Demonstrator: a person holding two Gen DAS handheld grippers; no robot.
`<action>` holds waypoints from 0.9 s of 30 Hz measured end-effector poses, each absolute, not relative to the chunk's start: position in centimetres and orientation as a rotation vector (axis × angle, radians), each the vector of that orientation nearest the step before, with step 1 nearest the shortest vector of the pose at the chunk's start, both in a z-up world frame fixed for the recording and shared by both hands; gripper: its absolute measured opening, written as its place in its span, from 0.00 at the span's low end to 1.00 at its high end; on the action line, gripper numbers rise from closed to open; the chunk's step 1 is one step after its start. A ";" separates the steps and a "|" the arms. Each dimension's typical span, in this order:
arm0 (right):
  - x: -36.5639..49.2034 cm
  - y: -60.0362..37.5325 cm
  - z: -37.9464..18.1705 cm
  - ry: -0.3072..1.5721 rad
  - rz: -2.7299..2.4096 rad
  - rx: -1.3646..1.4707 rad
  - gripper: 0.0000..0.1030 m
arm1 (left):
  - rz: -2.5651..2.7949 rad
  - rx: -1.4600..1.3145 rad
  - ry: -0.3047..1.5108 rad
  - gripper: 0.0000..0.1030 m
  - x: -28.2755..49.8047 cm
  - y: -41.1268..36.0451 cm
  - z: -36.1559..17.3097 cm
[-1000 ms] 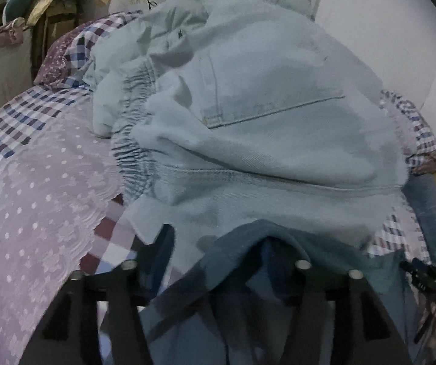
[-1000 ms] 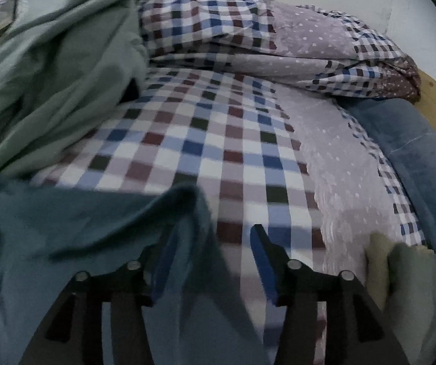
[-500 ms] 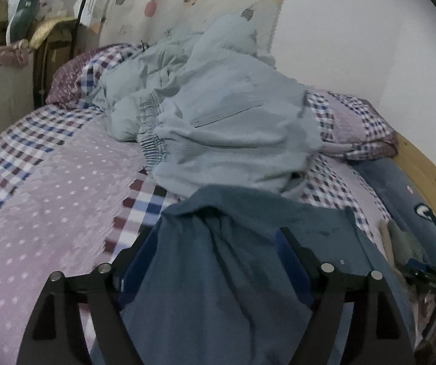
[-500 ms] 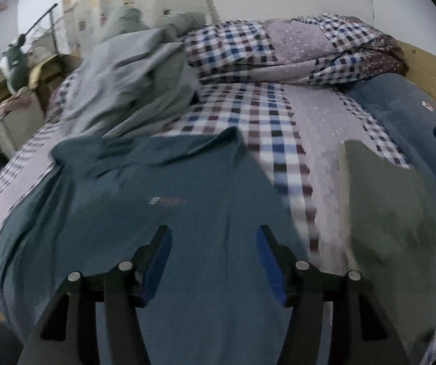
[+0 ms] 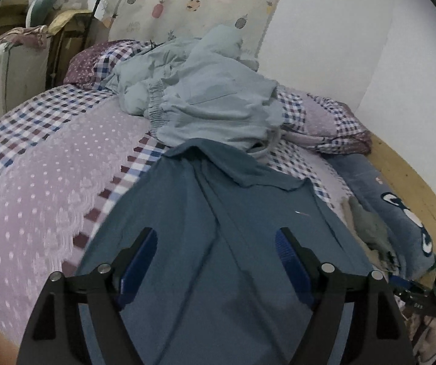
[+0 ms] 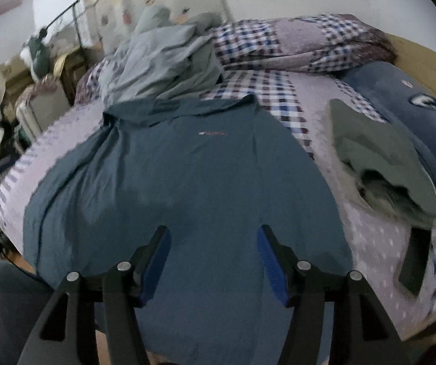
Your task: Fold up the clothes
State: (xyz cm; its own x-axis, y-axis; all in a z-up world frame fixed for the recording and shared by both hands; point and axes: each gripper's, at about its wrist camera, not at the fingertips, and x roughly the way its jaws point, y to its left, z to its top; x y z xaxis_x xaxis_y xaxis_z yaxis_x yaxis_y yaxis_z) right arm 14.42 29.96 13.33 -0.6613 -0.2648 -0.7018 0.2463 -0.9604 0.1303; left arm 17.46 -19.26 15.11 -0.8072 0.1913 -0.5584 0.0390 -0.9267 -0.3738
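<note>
Both the left gripper [image 5: 216,238] and right gripper [image 6: 213,237] hover with jaws spread wide, empty, above the near part of the flat dark teal cotton T-shirt [image 6: 187,176].

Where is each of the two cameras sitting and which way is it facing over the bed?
Left wrist view: sits on the left gripper, above the bed's near edge, facing the far wall along the spread dark teal shirt toward the heaped pale blue trousers; its open blue-padded fingers show.
Right wrist view: sits on the right gripper, facing the same way over the shirt, with a folded olive-grey garment at right; its open fingers show.
Shared: shirt, trousers, checked quilt.
</note>
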 end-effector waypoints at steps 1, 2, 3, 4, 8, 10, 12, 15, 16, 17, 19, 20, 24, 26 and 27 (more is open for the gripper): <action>15.3 30.5 13.6 -0.060 -2.644 1.114 0.61 | 2.844 -0.932 -0.567 0.81 18.3 -18.5 15.3; 16.2 31.0 13.8 -0.086 -2.655 1.109 0.62 | 2.831 -0.926 -0.559 0.81 18.9 -17.8 15.4; 17.1 31.5 14.1 -0.112 -2.665 1.105 0.62 | 2.817 -0.922 -0.547 0.81 19.6 -17.0 15.5; 17.7 32.3 14.5 -0.141 -2.681 1.097 0.63 | 2.798 -0.920 -0.530 0.81 20.1 -15.9 15.5; 20.1 35.2 15.8 -0.209 -2.753 1.074 0.68 | 2.715 -0.917 -0.466 0.81 21.4 -11.2 15.5; 21.3 36.6 16.1 -0.228 -2.780 1.076 0.69 | 2.663 -0.920 -0.442 0.81 21.7 -8.4 15.1; 22.4 37.9 16.3 -0.246 -2.804 1.079 0.69 | 2.613 -0.933 -0.423 0.82 21.8 -5.6 14.6; 23.8 39.8 16.2 -0.284 -2.830 1.081 0.70 | 2.539 -0.954 -0.393 0.82 21.9 -1.4 13.8; 24.2 40.4 16.1 -0.298 -2.838 1.084 0.70 | 2.521 -0.957 -0.381 0.82 21.9 -0.1 13.5; 24.5 41.1 15.9 -0.311 -2.846 1.086 0.71 | 2.505 -0.957 -0.364 0.82 22.0 1.2 13.3; 25.1 42.3 15.5 -0.345 -2.867 1.106 0.71 | 2.470 -0.951 -0.317 0.82 22.3 4.2 12.9; 25.4 43.0 15.3 -0.362 -2.880 1.115 0.71 | 2.462 -0.939 -0.285 0.82 22.5 5.8 12.7; 26.9 45.2 14.7 -0.450 -2.912 1.122 0.71 | 2.428 -0.883 -0.147 0.82 23.7 12.3 12.2; 27.6 45.9 14.5 -0.474 -2.920 1.117 0.71 | 2.367 -0.897 -0.120 0.82 23.9 14.9 11.7; 28.0 46.1 14.5 -0.479 -2.927 1.114 0.71 | 2.344 -0.905 -0.116 0.82 24.0 16.2 11.4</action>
State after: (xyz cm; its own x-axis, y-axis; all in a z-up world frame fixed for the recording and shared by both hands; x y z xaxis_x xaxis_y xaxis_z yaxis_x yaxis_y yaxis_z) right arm 28.02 46.12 14.49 -0.7524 -0.0814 -0.6537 -0.1311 -0.9540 0.2697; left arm 23.99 16.19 11.37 -0.5761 0.5763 -0.5796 -0.5161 -0.8064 -0.2888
